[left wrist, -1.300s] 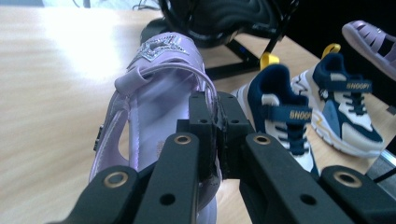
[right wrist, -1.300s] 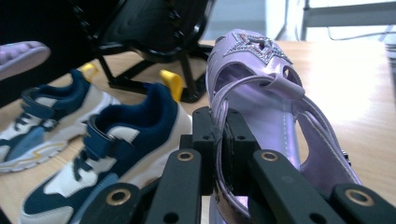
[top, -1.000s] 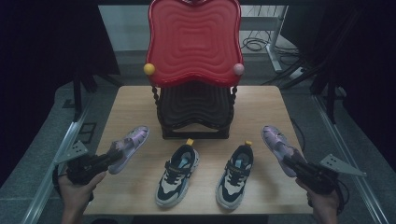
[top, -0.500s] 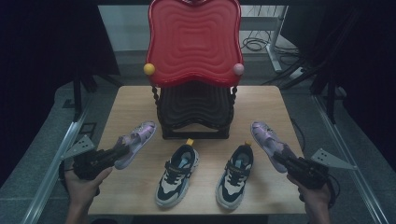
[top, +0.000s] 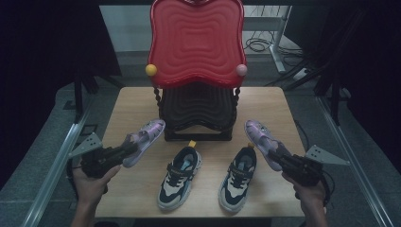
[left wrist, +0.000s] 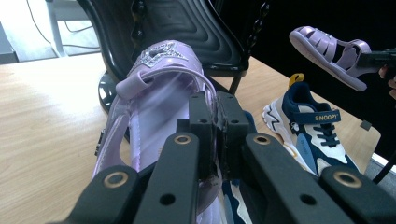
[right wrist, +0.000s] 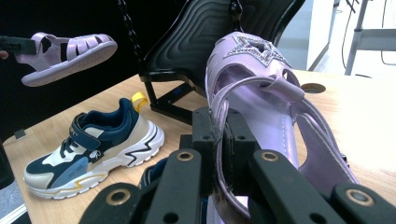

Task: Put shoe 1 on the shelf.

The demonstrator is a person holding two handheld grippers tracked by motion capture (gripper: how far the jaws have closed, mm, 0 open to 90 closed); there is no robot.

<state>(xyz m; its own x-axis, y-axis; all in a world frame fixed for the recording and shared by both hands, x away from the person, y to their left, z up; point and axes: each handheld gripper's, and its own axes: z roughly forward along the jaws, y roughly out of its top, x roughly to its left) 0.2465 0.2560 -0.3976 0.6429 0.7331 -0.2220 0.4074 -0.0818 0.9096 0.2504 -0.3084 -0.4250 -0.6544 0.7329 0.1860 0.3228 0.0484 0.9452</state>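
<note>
Black rack point(top: 198, 111), no shoes inside

I'm in a lab: black curtains point(top: 52, 56), bare table point(top: 127, 101), floor cables point(top: 257, 45), metal rails point(top: 54, 165).

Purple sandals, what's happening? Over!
Left gripper shut on left sandal. Right gripper shut on right sandal. Both lifted beside sneakers, rack ahead.
</note>
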